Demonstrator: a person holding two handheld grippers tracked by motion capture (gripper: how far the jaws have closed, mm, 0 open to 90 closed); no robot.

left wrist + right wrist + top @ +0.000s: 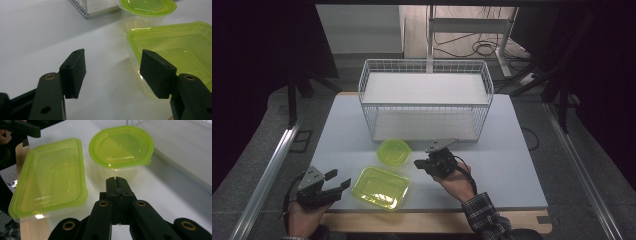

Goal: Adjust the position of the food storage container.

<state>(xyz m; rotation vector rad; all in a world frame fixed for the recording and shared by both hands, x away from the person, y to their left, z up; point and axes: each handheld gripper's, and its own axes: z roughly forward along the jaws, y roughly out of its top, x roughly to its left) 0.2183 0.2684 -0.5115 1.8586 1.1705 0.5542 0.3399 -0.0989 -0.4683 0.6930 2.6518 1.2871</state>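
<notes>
- Left gripper (pixel 337 181) sits at the table's (pixel 512 165) near-left edge, jaws spread wide, gripping nothing, just beside the rectangular green container (pixel 380 187).
- Right gripper (pixel 418 163) has its jaws pressed together, empty, near the round green container (pixel 393 152).
- Both containers sit in front of the white wire basket (pixel 426 100), seemingly touching each other.

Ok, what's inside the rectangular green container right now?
Nothing visible: through the clear green lid of the rectangular container you see only the see-through tub and glare. The round container beside it looks empty too. Their undersides are hidden against the table.
</notes>
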